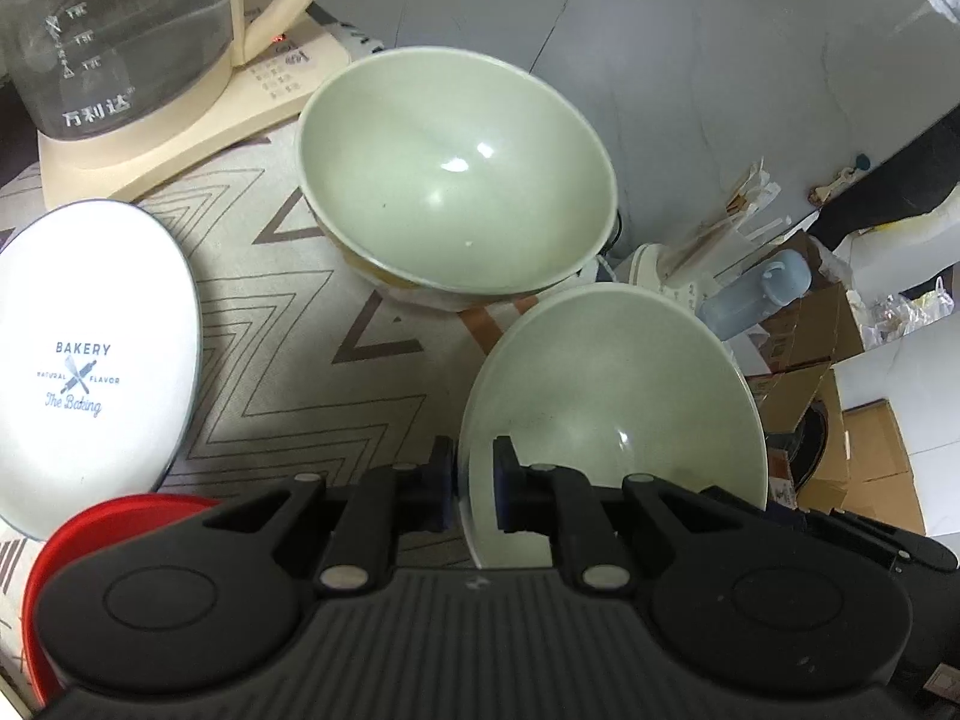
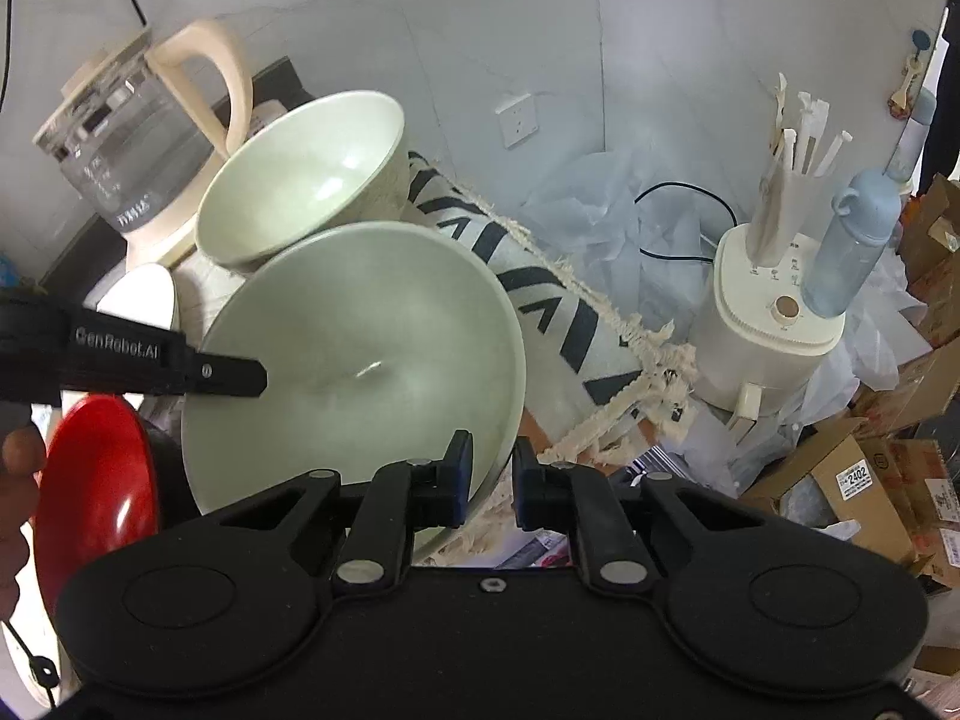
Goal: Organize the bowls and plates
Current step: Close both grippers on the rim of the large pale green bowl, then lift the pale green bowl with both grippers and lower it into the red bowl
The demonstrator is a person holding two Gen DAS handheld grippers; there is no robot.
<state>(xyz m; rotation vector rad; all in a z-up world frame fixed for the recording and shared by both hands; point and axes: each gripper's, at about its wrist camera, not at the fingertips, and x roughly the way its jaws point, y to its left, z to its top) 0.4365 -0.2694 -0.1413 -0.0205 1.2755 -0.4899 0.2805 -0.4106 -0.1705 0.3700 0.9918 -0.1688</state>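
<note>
A pale green bowl (image 1: 612,396) sits tilted at the table's near edge. My left gripper (image 1: 474,480) is shut on its rim, one pad inside and one outside. In the right wrist view the same bowl (image 2: 360,360) fills the middle. My right gripper (image 2: 492,474) is shut on its lower right rim, while the left gripper's finger (image 2: 228,369) reaches over its left rim. A second pale green bowl (image 1: 450,180) (image 2: 312,180) rests just behind it. A white "BAKERY" plate (image 1: 90,360) and a red bowl (image 1: 120,516) (image 2: 96,480) lie to the left.
A glass kettle on a cream base (image 1: 120,42) (image 2: 126,138) stands behind the bowls on the zigzag tablecloth (image 1: 288,348). Beyond the table's edge stand a cream appliance (image 2: 768,330), a blue bottle (image 2: 852,240) and cardboard boxes (image 2: 840,492). A person's hand (image 2: 18,462) shows at the far left.
</note>
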